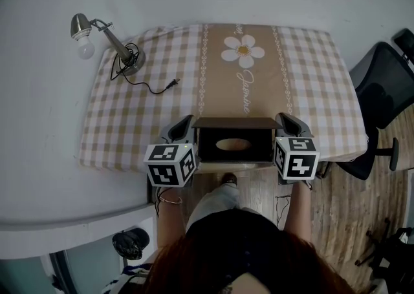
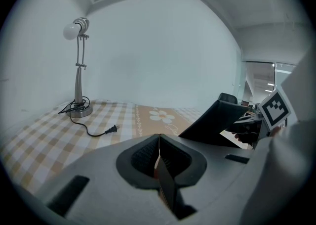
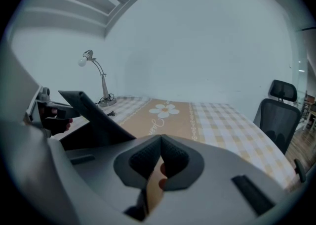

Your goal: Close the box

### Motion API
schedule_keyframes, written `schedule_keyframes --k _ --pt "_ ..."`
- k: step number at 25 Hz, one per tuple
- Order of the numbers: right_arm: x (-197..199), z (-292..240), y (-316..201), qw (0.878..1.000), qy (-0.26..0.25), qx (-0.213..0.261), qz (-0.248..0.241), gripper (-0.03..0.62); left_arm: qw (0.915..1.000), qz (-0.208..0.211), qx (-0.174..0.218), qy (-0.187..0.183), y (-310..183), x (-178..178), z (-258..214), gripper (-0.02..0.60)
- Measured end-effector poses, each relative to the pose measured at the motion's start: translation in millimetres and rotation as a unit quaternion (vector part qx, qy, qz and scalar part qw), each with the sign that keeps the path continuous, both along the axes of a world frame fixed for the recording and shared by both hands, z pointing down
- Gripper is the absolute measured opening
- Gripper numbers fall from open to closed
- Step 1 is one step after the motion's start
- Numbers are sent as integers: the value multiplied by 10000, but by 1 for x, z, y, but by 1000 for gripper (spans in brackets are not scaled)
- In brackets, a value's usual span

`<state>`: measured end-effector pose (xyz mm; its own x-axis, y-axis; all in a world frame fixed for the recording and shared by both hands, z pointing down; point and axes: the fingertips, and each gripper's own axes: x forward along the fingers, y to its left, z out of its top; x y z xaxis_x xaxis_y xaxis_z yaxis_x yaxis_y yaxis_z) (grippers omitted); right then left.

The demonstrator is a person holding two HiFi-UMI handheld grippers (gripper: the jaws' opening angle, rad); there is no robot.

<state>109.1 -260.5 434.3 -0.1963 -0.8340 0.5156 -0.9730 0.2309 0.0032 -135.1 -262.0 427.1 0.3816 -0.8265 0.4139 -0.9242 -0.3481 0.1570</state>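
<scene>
A dark open box (image 1: 234,132) stands at the near edge of the table, with a tan oval showing inside it. My left gripper (image 1: 184,127) is at the box's left side and is shut on a thin side flap (image 2: 166,185). My right gripper (image 1: 288,123) is at the box's right side, shut on the tan side flap (image 3: 153,192). A dark back flap (image 2: 216,119) stands tilted up between the two grippers; the right gripper view shows this flap (image 3: 95,116) at its left. The box's inside is mostly hidden in both gripper views.
A checked tablecloth (image 1: 142,125) with a daisy (image 1: 243,50) covers the table. A desk lamp (image 1: 103,35) and its loose plug (image 1: 173,83) lie at the far left. An office chair (image 1: 383,95) stands to the right. A white wall lies beyond the table.
</scene>
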Motion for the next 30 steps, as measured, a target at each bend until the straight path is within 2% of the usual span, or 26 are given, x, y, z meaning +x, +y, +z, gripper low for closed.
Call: schedule_keyframes --k 30 --pt "-10 14 23 9992 -225 -237 -230 18 9996 -68 -234 139 25 0 12 28"
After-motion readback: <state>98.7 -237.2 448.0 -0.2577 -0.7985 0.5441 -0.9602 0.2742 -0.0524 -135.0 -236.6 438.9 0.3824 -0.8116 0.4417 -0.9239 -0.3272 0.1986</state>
